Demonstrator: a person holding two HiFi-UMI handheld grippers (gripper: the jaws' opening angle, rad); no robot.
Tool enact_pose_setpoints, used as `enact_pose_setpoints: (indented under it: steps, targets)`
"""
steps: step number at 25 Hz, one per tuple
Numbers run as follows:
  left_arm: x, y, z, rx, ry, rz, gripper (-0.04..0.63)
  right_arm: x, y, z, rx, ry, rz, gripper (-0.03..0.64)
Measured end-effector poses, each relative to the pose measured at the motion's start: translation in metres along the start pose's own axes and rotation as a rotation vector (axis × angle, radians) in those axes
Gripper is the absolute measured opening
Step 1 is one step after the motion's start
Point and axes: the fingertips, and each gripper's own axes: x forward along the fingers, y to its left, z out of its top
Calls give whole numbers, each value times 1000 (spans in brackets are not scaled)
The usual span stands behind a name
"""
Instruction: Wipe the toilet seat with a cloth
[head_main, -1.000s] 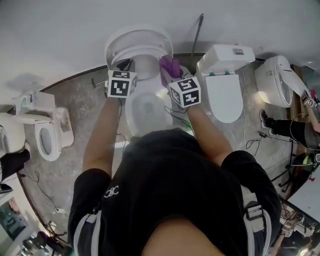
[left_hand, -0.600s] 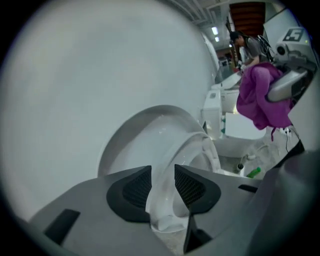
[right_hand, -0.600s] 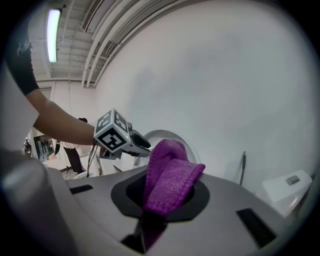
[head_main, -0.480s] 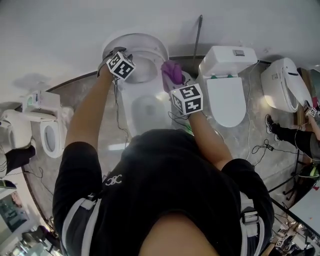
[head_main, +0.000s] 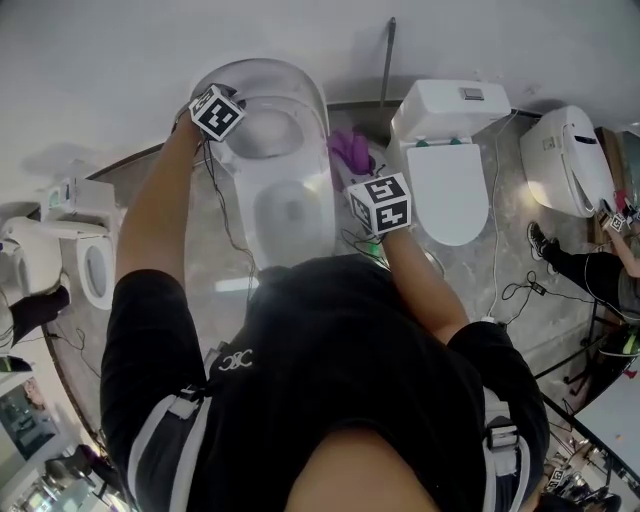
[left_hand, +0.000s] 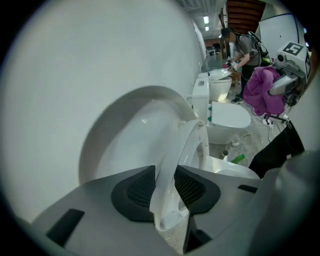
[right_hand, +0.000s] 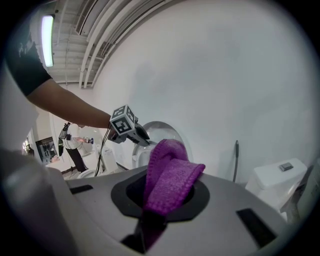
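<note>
The white toilet (head_main: 290, 215) stands against the wall with its lid (left_hand: 125, 130) up. Its seat (left_hand: 187, 150) is lifted nearly upright in front of the lid. My left gripper (left_hand: 167, 187) is at the seat's top edge (head_main: 240, 108), and the rim fills the gap between its pads. A purple cloth (right_hand: 167, 175) is folded in my right gripper (right_hand: 167, 195), which is shut on it. That gripper (head_main: 352, 165) hovers off the bowl's right side with the cloth (head_main: 348, 150) pointing at the wall. From the left gripper view the cloth (left_hand: 262, 90) hangs at the far right.
A second toilet (head_main: 445, 190) with its lid down stands close on the right. A dark pipe (head_main: 385, 60) runs up the wall between the two. More toilets sit at the left (head_main: 90, 265) and right (head_main: 560, 160). A green bottle (left_hand: 238, 158) and cables lie on the floor.
My left gripper has risen from the bowl's left rim to the wall side, and the seat has swung up with it. The right gripper has drifted slightly right with the cloth.
</note>
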Motion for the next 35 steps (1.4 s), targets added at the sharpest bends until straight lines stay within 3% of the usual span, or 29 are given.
enact_pose_setpoints:
  steps: [11, 18, 22, 25, 28, 31, 33, 35]
  targets:
    - [-45, -88, -21, 126, 185, -169, 126, 3, 28, -13, -12, 37, 156, 51]
    - [-82, -153, -64, 284, 224, -268, 120, -12, 77, -26, 26, 28, 127, 51]
    - [-104, -221, -102, 279, 250, -428, 123, -37, 111, -46, 65, 43, 95, 52]
    - [-107, -265, -124, 224, 154, -528, 154, -50, 144, -62, 65, 60, 67, 52]
    - [-107, -298, -139, 198, 54, -515, 161, -68, 174, -89, 78, 103, 44, 51]
    - [-106, -322, -147, 224, 3, -459, 161, -91, 195, -112, 104, 130, 19, 52]
    - [-107, -344, -161, 210, -20, -484, 161, -102, 210, -131, 120, 151, -4, 52]
    - [-108, -373, -175, 146, -47, -551, 161, -114, 224, -152, 134, 174, -21, 52]
